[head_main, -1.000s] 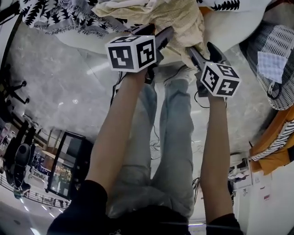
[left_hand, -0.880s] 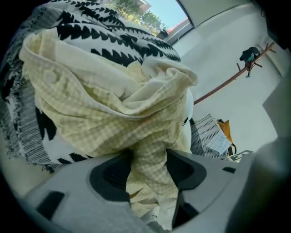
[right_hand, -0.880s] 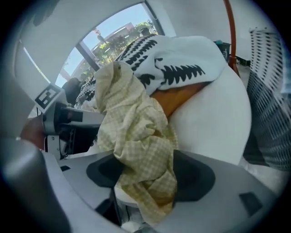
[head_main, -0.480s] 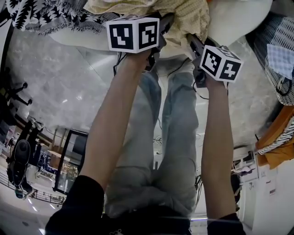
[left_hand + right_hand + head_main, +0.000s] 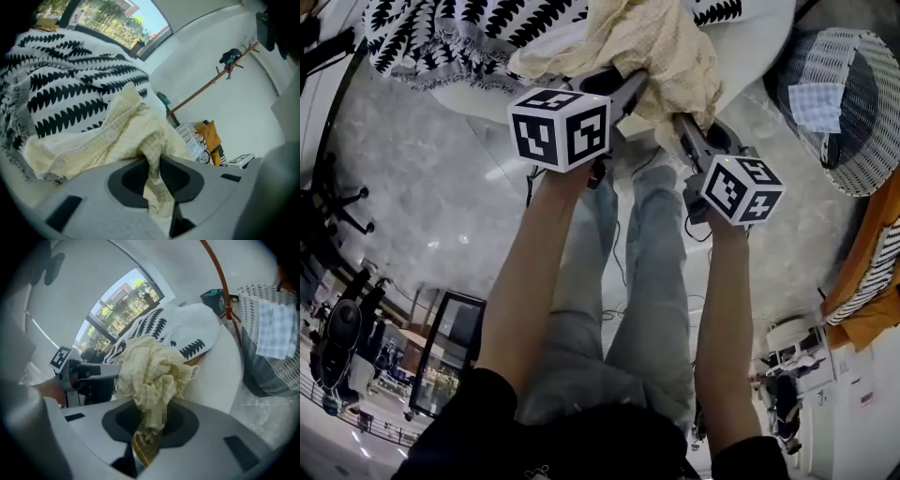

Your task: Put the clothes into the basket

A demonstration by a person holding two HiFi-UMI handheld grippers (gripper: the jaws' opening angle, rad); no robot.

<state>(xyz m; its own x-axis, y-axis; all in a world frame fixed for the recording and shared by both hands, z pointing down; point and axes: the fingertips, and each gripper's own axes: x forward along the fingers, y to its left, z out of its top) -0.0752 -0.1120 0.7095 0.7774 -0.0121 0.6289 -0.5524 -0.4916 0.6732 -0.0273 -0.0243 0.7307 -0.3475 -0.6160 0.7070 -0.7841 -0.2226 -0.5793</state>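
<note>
At the upper left of the head view, a black-and-white patterned cloth (image 5: 469,33) lies spread over the white round desk (image 5: 759,42) and is not being handled. Just right of it, the left gripper (image 5: 630,86) is clenched on a fold of the pale yellow checked garment (image 5: 661,47). Its jaws have just been closing, and the left gripper view shows the fabric pinched tight between them. The right gripper (image 5: 682,127), near the middle of the frame, has also just been closing. It grasps a bunched wad of the same garment, which hangs down through its jaws.

The garment is gathered between the two grippers above the desk edge, and part of it appears to rest on the patterned cloth. The woven mesh basket (image 5: 872,112) stands on the floor at the upper right with a light blue checked cloth (image 5: 818,103) already inside it. An orange garment (image 5: 874,281) shows at the right edge.

The step in hand looks like the pick-up, with the grip made and the carry not yet done. Next, both grippers should probably lift the garment clear of the patterned cloth without dragging it along. They would then swing toward the upper right over the basket's mouth before letting go.
</note>
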